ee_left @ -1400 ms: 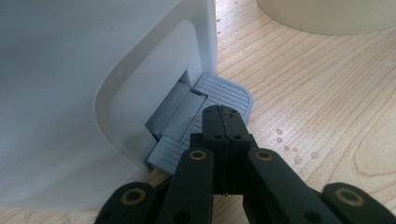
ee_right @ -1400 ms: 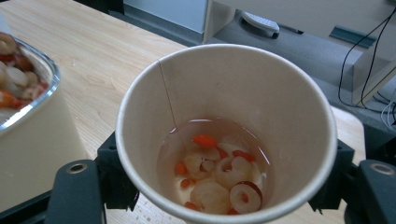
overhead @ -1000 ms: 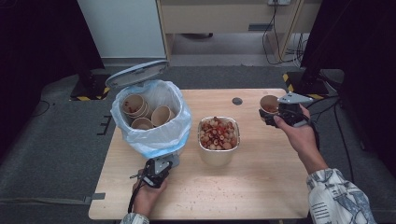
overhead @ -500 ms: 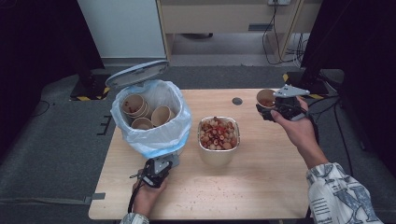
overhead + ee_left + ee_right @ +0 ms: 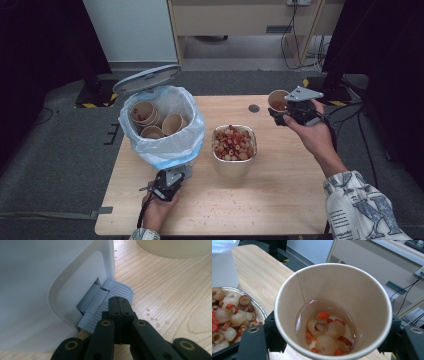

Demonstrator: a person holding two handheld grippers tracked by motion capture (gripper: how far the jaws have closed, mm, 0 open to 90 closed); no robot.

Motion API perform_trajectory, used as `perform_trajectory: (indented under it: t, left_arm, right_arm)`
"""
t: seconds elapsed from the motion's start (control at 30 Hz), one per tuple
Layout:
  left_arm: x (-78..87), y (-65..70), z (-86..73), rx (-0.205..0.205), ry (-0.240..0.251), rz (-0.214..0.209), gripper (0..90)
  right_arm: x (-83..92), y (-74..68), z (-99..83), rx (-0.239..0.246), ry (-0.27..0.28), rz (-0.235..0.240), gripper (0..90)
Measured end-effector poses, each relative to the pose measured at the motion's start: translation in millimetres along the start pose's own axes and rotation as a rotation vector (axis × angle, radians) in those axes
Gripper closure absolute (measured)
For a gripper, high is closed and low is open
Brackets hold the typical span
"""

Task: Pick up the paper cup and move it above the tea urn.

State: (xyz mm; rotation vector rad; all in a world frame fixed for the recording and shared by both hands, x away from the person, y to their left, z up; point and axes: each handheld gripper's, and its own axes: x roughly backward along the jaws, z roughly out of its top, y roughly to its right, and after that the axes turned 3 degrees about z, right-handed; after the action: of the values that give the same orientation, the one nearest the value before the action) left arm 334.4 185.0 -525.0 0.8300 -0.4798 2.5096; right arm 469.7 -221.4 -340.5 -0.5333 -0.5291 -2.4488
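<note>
From above I cannot see my left gripper's (image 5: 161, 186) jaw tips; they are tucked under the bulging liner bag (image 5: 165, 145) of the pedal bin (image 5: 150, 80). Its own view settles it: the jaws are pressed together, nothing between them, resting on the grey foot pedal (image 5: 117, 291) at the bin's base. The bin's lid stands raised, with used cups stacked inside. My left hand sits low on the table (image 5: 280, 200) near its front edge, wrist cut off by the frame. My right gripper (image 5: 285, 114) is clamped on a paper cup (image 5: 332, 312) holding liquid and fruit pieces, tilted a little, held above the table's far right corner. The foil tray (image 5: 234, 166) of fruit sits mid-table.
</note>
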Motion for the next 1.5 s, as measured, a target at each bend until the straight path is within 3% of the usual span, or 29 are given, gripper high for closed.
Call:
perform_trajectory:
  t: [0.27, 0.67, 1.5]
  left_arm:
    - [0.2, -0.8, -0.1, -0.001, -0.004, -0.003, 89.9]
    - [0.0, -1.0, -0.1, 0.002, -0.002, -0.005, 89.9]
    - [0.0, -1.1, -0.3, 0.002, -0.001, -0.006, 89.9]
  right_arm:
    - [2.5, 3.6, 7.1, 0.002, 0.002, -0.008, 28.3]
    - [3.1, 4.3, 20.8, 0.007, 0.037, 0.026, 28.2]
    - [-0.9, -2.8, 35.5, 0.040, 0.055, 0.074, 28.2]
